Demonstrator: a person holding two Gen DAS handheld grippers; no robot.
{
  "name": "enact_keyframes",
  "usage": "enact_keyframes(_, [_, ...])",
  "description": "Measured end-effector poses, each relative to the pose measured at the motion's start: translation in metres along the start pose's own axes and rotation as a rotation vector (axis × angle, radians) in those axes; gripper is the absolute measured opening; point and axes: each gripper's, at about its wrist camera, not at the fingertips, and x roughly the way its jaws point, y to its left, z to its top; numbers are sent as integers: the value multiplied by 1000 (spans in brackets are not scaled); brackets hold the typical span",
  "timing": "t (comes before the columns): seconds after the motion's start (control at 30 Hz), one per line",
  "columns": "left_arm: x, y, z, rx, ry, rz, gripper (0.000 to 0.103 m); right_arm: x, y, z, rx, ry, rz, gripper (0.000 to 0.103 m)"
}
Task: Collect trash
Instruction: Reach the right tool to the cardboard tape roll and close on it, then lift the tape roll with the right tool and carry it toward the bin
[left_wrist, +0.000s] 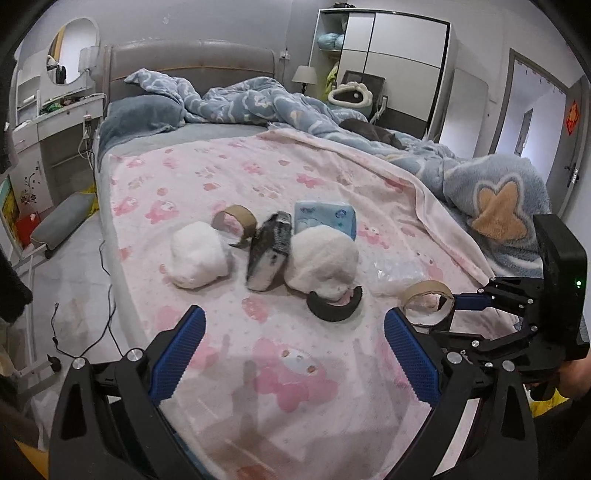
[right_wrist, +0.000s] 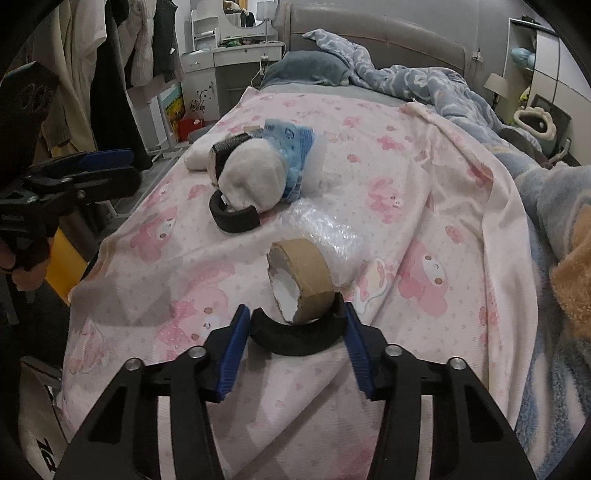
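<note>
Currently we note the left claw (left_wrist: 295, 343) spread and empty, the black foam ring (left_wrist: 334, 304) lying just ahead-right of it on the bed (left_wrist: 236, 177). Right claw (right_wrist: 297, 332) pinches a black foam arc (right_wrist: 297, 338), with the cardboard tape core (right_wrist: 301, 278) touching just beyond its tips.

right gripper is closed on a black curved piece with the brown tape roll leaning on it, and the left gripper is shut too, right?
Not quite: the left gripper is open, its jaws wide apart over the pink blanket, as the left wrist view shows. The right gripper does hold the black curved piece, against the brown tape roll.
</note>
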Motion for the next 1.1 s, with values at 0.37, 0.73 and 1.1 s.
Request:
enact_keyframes(0.37, [30,-21,0,16,36,-13,94,-19,-16,-6,38,-49,14,48])
enact_keyframes(0.73, [61,-30,-2,20,88,19,77,-42,-35,-7,118,-131,33,48])
enact_keyframes(1.1, [75,-34,-1,19,125,27,50,-51,-39,4,164,-185,61,48])
